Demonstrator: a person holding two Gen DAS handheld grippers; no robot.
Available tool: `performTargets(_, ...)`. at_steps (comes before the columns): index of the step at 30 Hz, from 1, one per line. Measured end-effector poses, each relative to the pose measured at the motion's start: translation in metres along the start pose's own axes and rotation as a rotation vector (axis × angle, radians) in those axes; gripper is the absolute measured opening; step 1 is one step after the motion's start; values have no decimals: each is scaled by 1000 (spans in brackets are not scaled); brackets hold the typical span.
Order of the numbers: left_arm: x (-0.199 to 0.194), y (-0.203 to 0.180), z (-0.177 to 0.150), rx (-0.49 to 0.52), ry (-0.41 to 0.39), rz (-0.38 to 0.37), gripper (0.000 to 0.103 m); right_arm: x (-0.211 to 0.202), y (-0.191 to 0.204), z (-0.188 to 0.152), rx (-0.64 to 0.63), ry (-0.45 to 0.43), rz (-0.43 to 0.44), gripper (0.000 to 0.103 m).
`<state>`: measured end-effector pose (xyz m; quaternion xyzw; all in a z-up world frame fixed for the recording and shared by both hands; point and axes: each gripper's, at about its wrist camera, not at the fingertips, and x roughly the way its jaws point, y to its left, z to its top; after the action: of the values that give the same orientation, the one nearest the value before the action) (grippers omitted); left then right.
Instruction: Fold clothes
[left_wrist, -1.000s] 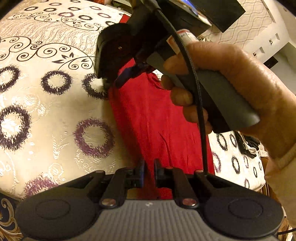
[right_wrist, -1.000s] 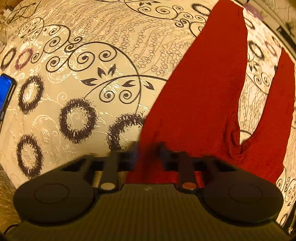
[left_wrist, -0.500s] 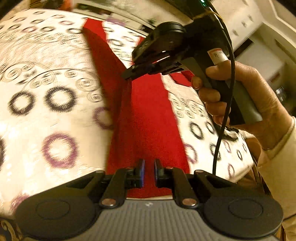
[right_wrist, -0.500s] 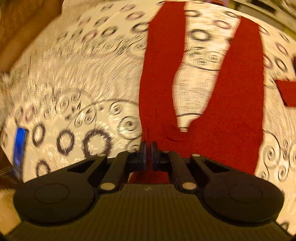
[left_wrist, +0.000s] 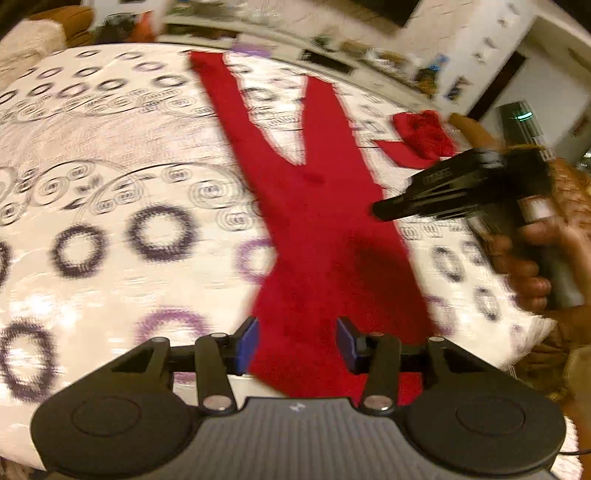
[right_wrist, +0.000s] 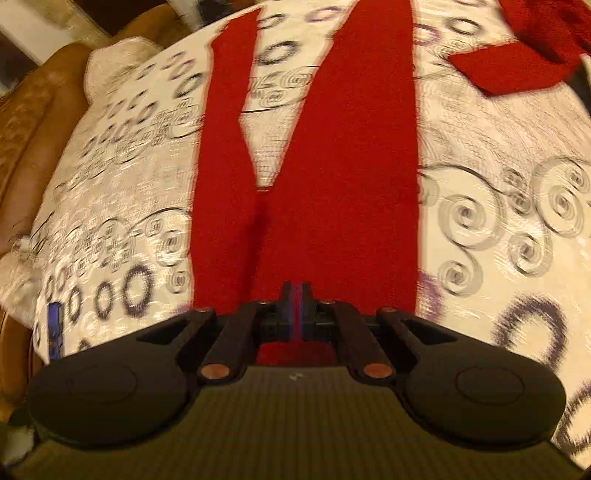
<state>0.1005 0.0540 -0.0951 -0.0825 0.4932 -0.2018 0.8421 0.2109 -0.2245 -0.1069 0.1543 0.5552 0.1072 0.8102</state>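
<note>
Cream bedspread (left_wrist: 110, 155) printed with dark rings and scrolls covers the bed, and my red trousers (left_wrist: 325, 229) lie flat along it, waistband at the near edge, the two legs splayed in a V toward the far edge. A second red garment (left_wrist: 424, 133) sits bunched near the far right corner, apart from the trousers.

My left gripper (left_wrist: 295, 345) hangs over the waistband with its fingers spread wide and nothing between them. My right gripper (right_wrist: 295, 314) has its pads pressed together with a sliver of red showing between them; motion blur leaves me unsure whether that is pinched cloth or only the trousers seen through the slit, and in the left view it appears raised over the right side of the cloth.

Judging the step as lining up the legs for a lengthwise fold, I would keep the waistband square to the near edge, take hold at a seam corner rather than mid-panel, and lift low so the far leg does not drag and wrinkle.

Against half a second ago, my left gripper has gone from clenched to released, and both views have pulled back, showing the full V of the legs and the bunched garment.
</note>
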Motion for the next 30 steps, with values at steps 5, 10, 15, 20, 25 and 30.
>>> performTargets(5,19,19,8,20,52,7,52,29,42,23,-59,19,-36,49)
performTargets(10,31,17,11,42,82,-11,52,56,48,43,21,47,-63,49)
performTargets(15,38,5,10,67,95,-34,27,67,46,42,10,59,-108,15)
performTargets(20,33,-2,8,52,85,-54,6,45,27,34,36,13,-85,6)
performTargets(25,4,-32,5,113,53,-150,4,22,7,26,62,-33,-62,3)
performTargets(30,-7,-73,4,223,83,-269,4,-1,-12,18,88,-79,-39,3)
